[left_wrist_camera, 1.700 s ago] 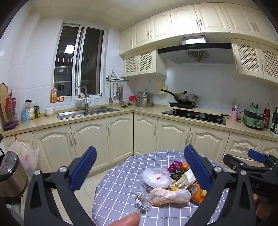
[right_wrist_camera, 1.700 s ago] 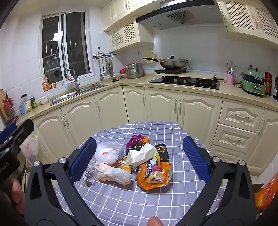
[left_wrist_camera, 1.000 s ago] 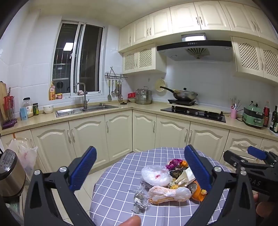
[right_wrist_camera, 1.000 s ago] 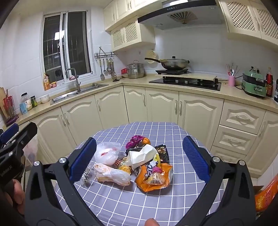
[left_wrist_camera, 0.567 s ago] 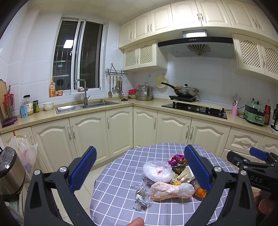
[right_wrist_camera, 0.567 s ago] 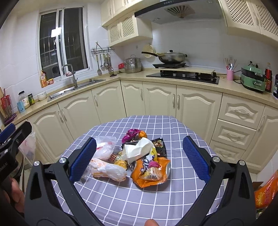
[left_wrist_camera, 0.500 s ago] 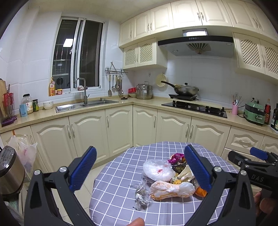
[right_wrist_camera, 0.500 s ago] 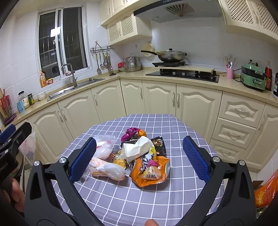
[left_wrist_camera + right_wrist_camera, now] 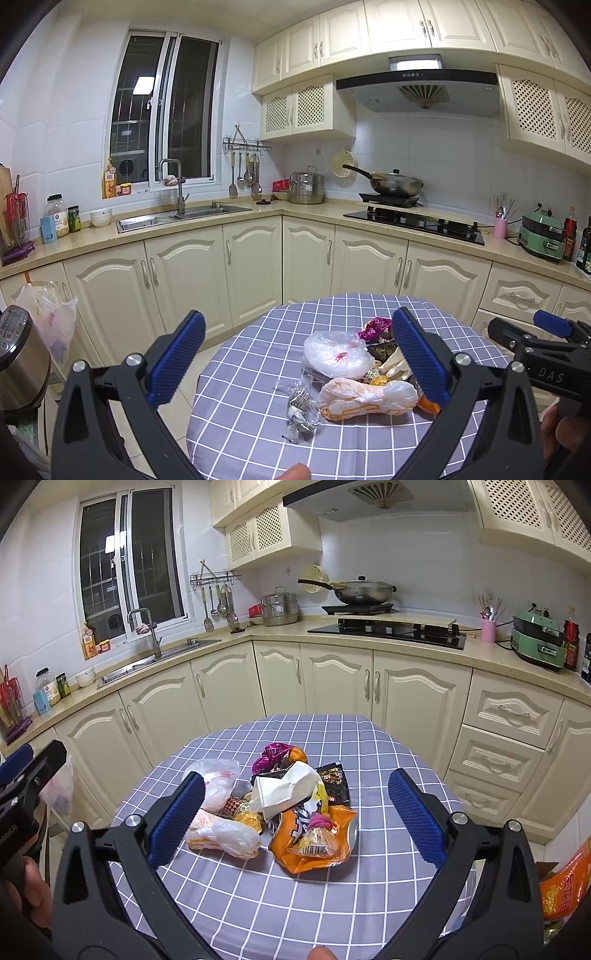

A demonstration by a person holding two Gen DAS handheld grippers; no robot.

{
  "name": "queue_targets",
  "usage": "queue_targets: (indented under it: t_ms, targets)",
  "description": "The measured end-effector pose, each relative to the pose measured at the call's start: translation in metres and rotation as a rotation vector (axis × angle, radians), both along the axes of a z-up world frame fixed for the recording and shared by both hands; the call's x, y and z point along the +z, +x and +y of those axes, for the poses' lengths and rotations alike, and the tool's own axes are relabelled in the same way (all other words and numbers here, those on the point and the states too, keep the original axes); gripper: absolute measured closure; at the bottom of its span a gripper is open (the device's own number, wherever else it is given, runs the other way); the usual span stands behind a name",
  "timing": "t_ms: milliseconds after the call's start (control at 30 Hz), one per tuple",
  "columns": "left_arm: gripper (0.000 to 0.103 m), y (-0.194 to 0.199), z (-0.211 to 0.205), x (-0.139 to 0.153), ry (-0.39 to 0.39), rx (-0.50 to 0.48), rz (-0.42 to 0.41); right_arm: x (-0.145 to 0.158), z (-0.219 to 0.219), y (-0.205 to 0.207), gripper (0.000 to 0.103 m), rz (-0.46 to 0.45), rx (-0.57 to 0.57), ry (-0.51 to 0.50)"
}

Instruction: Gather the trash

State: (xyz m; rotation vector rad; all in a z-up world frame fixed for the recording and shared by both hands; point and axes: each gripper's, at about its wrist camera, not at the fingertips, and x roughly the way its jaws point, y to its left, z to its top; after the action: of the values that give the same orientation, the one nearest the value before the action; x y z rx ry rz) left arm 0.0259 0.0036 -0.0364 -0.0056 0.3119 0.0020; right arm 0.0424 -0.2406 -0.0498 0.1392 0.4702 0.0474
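Both grippers hung above the near edge of the round desk (image 9: 388, 738) with its checked cloth, left gripper (image 9: 299, 356) and right gripper (image 9: 295, 818) each spread wide with nothing between the blue pads. Trash lay heaped mid-desk: an orange snack bag (image 9: 317, 840) nearest the right gripper, a crumpled white paper (image 9: 284, 786) behind it, a clear plastic bag (image 9: 338, 354) and a bagged orange wrapper (image 9: 365, 398) on the left side. A small foil wrapper (image 9: 299, 406) lay just apart from the heap.
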Motion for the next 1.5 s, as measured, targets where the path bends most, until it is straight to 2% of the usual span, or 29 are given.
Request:
queue_targets:
  t_ms: [267,367,600,733,900,1067,1133,1167,1200,1233,1267,1300,1333,1500]
  targets:
    - [0.004,0.009,0.002,-0.017,0.008,0.007,0.052,-0.007,0.003,0.006,0.006,0.033,0.01,-0.017]
    - [0.004,0.017,0.007,-0.035,0.015,0.018,0.099,-0.017,0.002,0.012,0.006,0.07,0.011,-0.035]
    - [0.004,0.04,0.026,-0.093,0.029,0.051,0.267,-0.052,-0.013,0.034,0.008,0.182,0.003,-0.057]
    - [0.004,0.053,0.032,-0.121,0.033,0.048,0.335,-0.065,-0.016,0.048,0.024,0.221,0.03,-0.057]
    - [0.004,0.07,0.028,-0.136,0.055,0.023,0.376,-0.071,-0.01,0.069,0.034,0.251,0.076,-0.081]
    - [0.004,0.091,0.022,-0.143,0.07,0.012,0.412,-0.083,0.003,0.097,0.055,0.32,0.134,-0.109]
    - [0.004,0.1,0.019,-0.148,0.077,-0.006,0.438,-0.091,0.007,0.104,0.068,0.349,0.147,-0.123]
    - [0.005,0.105,0.016,-0.152,0.089,-0.018,0.456,-0.094,0.009,0.105,0.07,0.353,0.148,-0.133]
    - [0.008,0.11,0.013,-0.156,0.095,-0.038,0.487,-0.094,0.008,0.105,0.077,0.348,0.143,-0.142]
    - [0.029,0.112,0.012,-0.157,0.089,-0.05,0.492,-0.094,0.007,0.104,0.086,0.344,0.139,-0.138]
    - [0.05,0.113,0.011,-0.158,0.081,-0.065,0.498,-0.092,0.003,0.102,0.09,0.335,0.137,-0.124]
    - [0.059,0.113,0.011,-0.16,0.075,-0.077,0.507,-0.091,0.0,0.1,0.092,0.328,0.14,-0.104]
    - [0.063,0.113,0.011,-0.162,0.065,-0.091,0.512,-0.088,-0.005,0.096,0.092,0.318,0.139,-0.081]
    - [0.065,0.099,0.014,-0.155,0.038,-0.083,0.462,-0.077,-0.024,0.083,0.096,0.268,0.131,-0.021]
